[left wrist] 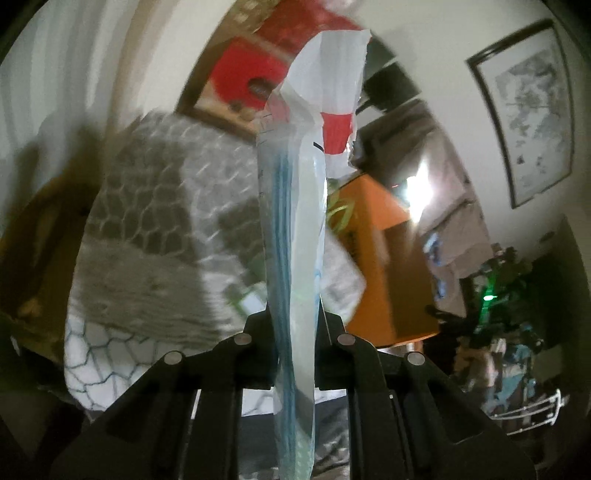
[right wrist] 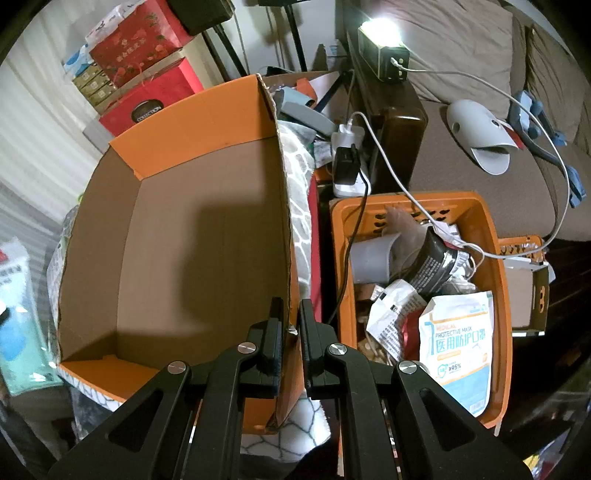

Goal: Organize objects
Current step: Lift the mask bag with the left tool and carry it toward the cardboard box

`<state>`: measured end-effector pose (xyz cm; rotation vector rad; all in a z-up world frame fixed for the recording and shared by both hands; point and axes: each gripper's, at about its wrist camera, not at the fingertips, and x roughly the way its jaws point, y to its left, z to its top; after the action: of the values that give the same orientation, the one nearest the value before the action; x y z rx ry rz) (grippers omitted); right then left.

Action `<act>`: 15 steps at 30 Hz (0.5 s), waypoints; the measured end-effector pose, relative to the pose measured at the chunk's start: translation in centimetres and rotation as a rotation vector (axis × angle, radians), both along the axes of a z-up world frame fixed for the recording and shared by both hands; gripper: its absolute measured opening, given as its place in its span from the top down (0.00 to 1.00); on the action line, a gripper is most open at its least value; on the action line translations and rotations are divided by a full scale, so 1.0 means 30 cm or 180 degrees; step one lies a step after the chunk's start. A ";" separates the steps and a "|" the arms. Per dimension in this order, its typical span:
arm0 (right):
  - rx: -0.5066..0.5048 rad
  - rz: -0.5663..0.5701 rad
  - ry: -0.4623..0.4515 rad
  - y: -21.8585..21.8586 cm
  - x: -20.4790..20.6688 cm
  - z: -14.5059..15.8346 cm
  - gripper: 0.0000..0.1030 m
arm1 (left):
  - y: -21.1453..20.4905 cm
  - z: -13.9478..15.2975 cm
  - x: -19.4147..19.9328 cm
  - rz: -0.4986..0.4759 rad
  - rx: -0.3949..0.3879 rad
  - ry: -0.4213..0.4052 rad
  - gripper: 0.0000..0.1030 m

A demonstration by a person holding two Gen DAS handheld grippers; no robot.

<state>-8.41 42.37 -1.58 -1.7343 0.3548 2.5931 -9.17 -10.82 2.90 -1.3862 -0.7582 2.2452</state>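
Note:
In the left wrist view a clear plastic pack of blue masks [left wrist: 291, 221] stands edge-on between the fingers. My left gripper [left wrist: 295, 325] is shut on it, and its torn red-and-white top sticks up above. An orange cardboard box [left wrist: 384, 258] lies behind it to the right. In the right wrist view the same box [right wrist: 207, 122] sits open and bare inside. My right gripper [right wrist: 291, 310] is shut on its right wall near the front corner, one finger inside and one outside. An orange plastic basket [right wrist: 500, 314] to the right holds another mask pack [right wrist: 458, 347] and several other packets.
A grey-and-white patterned blanket [right wrist: 299, 206] lies under and beside the box. Red gift boxes [right wrist: 147, 99] are stacked behind it. A power strip [right wrist: 347, 162] with cables, a bright lamp [right wrist: 380, 29] and a brown sofa [right wrist: 461, 158] are at the back right. A blurred pale-blue packet [right wrist: 14, 314] shows at the left edge.

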 end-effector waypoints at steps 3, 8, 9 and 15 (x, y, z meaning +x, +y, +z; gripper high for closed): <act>-0.0008 -0.0003 0.0004 0.000 0.000 0.001 0.93 | 0.053 0.075 -0.026 -0.0076 0.0000 0.0118 0.88; -0.0025 0.0009 -0.0004 -0.004 -0.001 0.004 0.93 | 0.169 0.136 -0.092 -0.0214 -0.0055 0.0199 0.88; -0.0029 0.0012 -0.0004 -0.001 0.001 0.003 0.93 | 0.188 0.136 -0.105 -0.0229 -0.0031 0.0186 0.88; -0.0030 0.0009 -0.0005 -0.001 0.000 0.004 0.93 | 0.355 0.128 -0.184 -0.0414 0.0262 0.0035 0.88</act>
<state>-8.42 42.34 -1.46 -1.7408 0.3654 2.5963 -14.70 -0.18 6.73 -1.3436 -0.7268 2.0971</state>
